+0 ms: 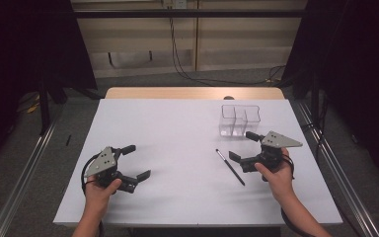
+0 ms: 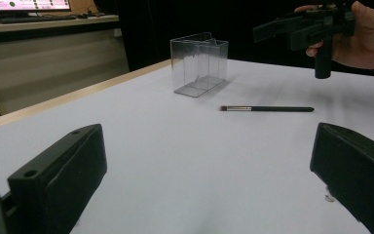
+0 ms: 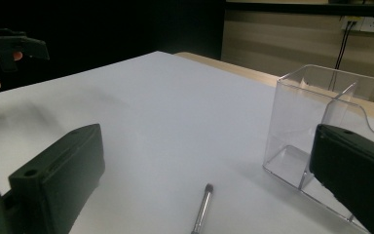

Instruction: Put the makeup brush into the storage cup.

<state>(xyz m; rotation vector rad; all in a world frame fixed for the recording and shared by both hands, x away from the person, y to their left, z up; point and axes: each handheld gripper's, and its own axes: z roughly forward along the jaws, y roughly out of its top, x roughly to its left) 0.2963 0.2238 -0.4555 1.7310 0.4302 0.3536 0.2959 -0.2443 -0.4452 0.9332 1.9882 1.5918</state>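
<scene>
**Reaching for the brush**

My right hand-held gripper (image 1: 242, 145) hovers wide open just right of the brush (image 1: 230, 167), which lies flat on the counter (image 1: 168, 128) near the clear box (image 1: 240, 119). Next I lower and close. The left hand-held gripper (image 1: 138, 161) waits, open.

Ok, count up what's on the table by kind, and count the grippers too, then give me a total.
Brush: 1
Clear box with compartments: 1
Grippers: 2, the left gripper and the right gripper, both open and empty
Total: 4
</scene>
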